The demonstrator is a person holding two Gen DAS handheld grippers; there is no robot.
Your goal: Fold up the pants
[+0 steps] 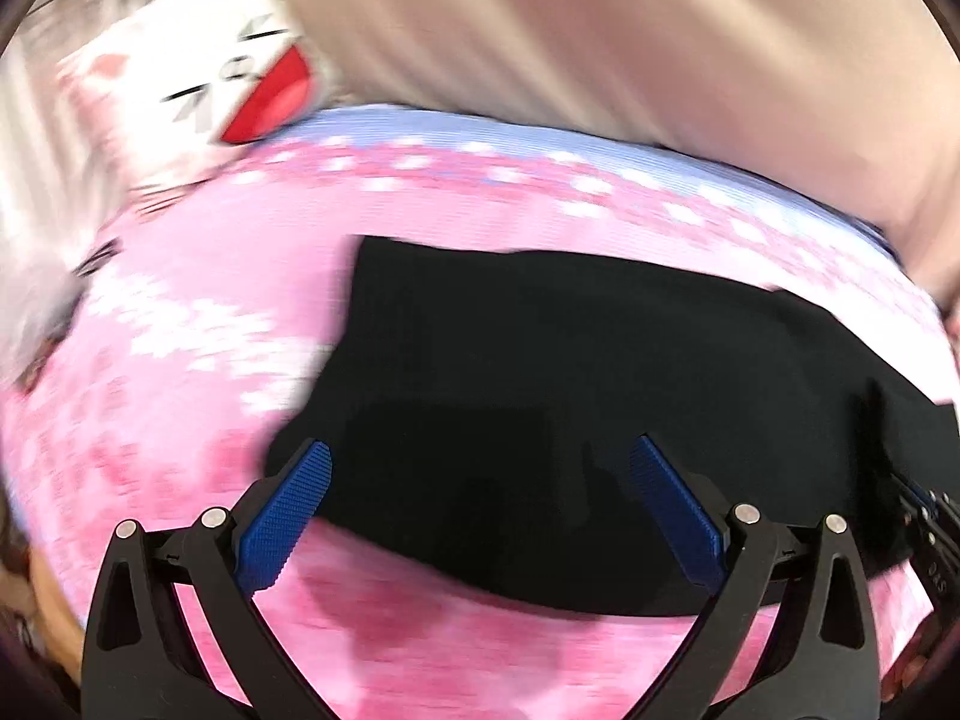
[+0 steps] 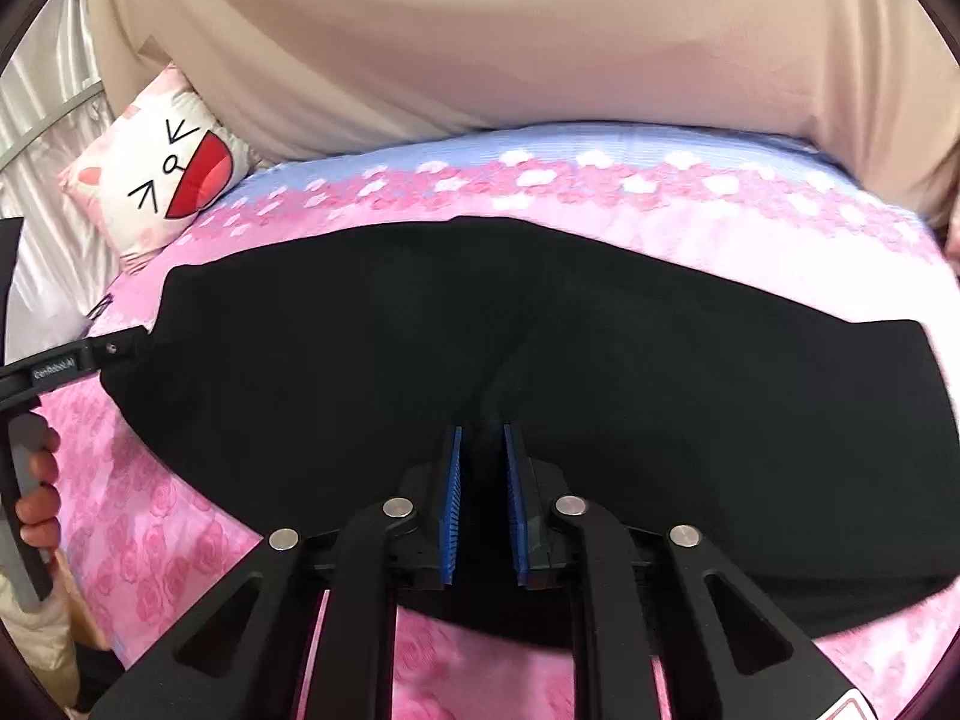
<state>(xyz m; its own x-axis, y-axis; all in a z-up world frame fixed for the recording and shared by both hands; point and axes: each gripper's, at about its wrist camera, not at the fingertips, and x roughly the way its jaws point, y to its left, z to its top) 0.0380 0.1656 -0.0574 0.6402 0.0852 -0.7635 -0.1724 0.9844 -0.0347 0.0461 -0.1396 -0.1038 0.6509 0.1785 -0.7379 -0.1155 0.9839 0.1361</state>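
Nearest the right wrist camera, the right gripper (image 2: 483, 480) had its jaws drawn close together with only a narrow gap between the blue pads (image 2: 451, 492), and a dark fold of the black pants (image 2: 540, 330) stood in that gap; whether the pads actually pinched the cloth could not be told. In the left wrist view, the left gripper (image 1: 480, 480) had its jaws spread wide, holding nothing, and it hovered over the near edge of the pants (image 1: 600, 360).

The pants lay flat on the bed (image 2: 150, 528), which was covered in a pink rose-print sheet. Their long axis ran left to right across both views, parallel to the near edge of the bed. Only the right wrist view showed the garment's whole span from left end to right end. It also showed the left gripper (image 2: 129, 348) from the side, its tip touching the left end of the pants, and the person's hand (image 2: 39, 498) on its handle. The left wrist view, blurred, showed the left end of the pants squarely and a sliver of the right gripper (image 1: 924, 516) at the pants' right.

Beyond the pants, to their left, a white cat-face pillow (image 2: 174, 180) rested at the head of the bed. Behind everything hung a beige curtain (image 2: 510, 30).
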